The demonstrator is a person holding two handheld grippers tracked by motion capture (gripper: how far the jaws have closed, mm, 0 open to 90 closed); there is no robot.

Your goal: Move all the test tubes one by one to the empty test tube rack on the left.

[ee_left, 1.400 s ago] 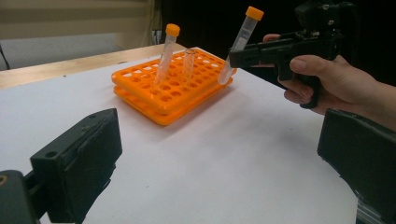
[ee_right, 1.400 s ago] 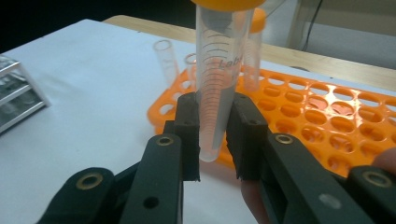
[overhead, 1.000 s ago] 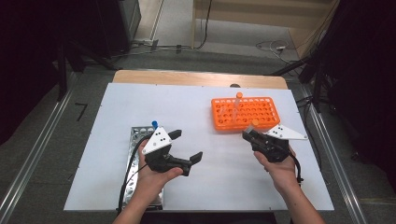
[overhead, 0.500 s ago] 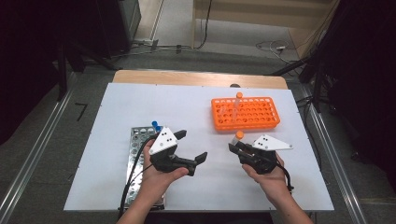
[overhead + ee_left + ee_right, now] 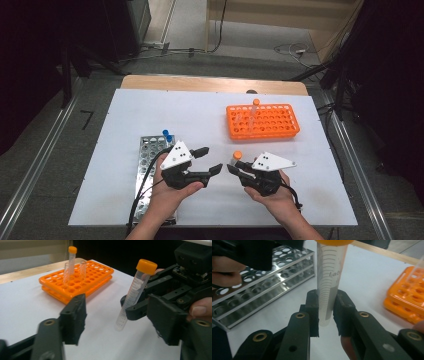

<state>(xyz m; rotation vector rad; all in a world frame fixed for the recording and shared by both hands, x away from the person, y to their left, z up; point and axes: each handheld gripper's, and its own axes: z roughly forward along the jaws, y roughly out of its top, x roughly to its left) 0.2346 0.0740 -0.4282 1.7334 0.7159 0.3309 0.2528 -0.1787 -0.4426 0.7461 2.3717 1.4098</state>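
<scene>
- The right gripper (image 5: pixel 234 168) clamps a clear graduated tube with an orange cap (image 5: pixel 236 157) between its fingers (image 5: pixel 314 312); both pads press on the lower part of the tube wall.
- The tube (image 5: pixel 329 282) stands nearly upright in the grip, cap up, its rounded lower end clear of the bench (image 5: pixel 150 110).
- In the high view the held tube sits above the middle of the near half of the bench, between the two grippers.
- The left gripper (image 5: pixel 212 160) is half open. Its fingers (image 5: pixel 73 317) have just been closing, and nothing lies between them.
- In the left gripper view the tube (image 5: pixel 132 293) appears in the gap between the fingers, but farther off and apart from both pads.
- The left gripper points toward the right gripper; the two sets of fingertips are near each other but apart.
- An orange rack (image 5: pixel 262 121) lies on the bench toward the far right corner. It carries one capped tube (image 5: pixel 71 258) and two uncapped clear tubes, all upright.
- A metal rack (image 5: pixel 145 160) lies along the near left part of the bench, partly under the left hand (image 5: pixel 170 195). Blue-capped tubes (image 5: pixel 167 135) stand at its far end.
- The right hand (image 5: pixel 275 197) comes in from the near edge of the bench.
</scene>
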